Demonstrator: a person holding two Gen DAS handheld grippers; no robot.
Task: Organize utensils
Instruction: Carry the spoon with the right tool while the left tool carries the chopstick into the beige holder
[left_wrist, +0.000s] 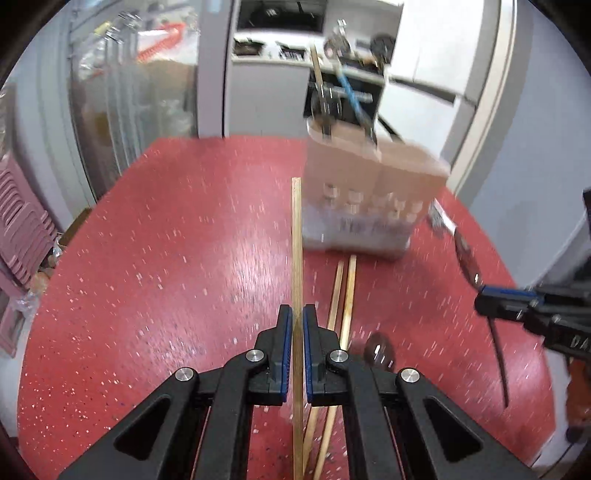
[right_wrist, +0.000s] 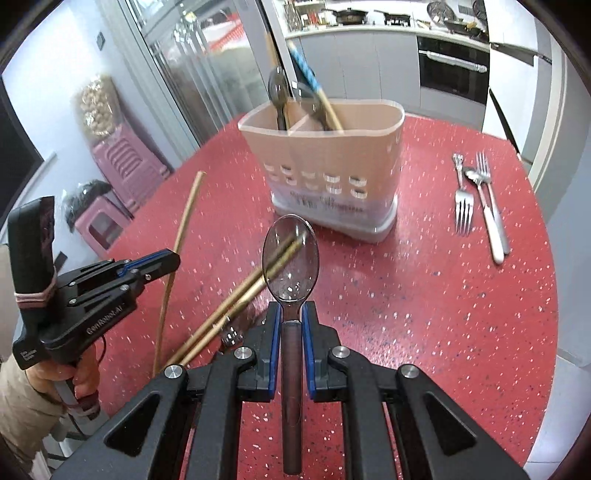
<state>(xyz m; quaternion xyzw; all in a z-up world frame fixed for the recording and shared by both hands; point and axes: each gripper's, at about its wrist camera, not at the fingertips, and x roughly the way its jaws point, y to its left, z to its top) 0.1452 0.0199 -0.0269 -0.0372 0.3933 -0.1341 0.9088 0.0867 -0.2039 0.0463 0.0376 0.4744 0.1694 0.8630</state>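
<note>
A beige utensil holder stands on the red table; it also shows in the left wrist view. It holds a dark spoon, a blue-patterned chopstick and other utensils. My left gripper is shut on a wooden chopstick, also seen in the right wrist view, lifted above the table. My right gripper is shut on a dark translucent spoon, bowl forward, in front of the holder. Two more chopsticks lie on the table between the grippers.
Two forks and a white-handled spoon lie at the table's right. Pink stools stand left of the table. A kitchen counter and oven are behind. The round table's edge curves close on the right.
</note>
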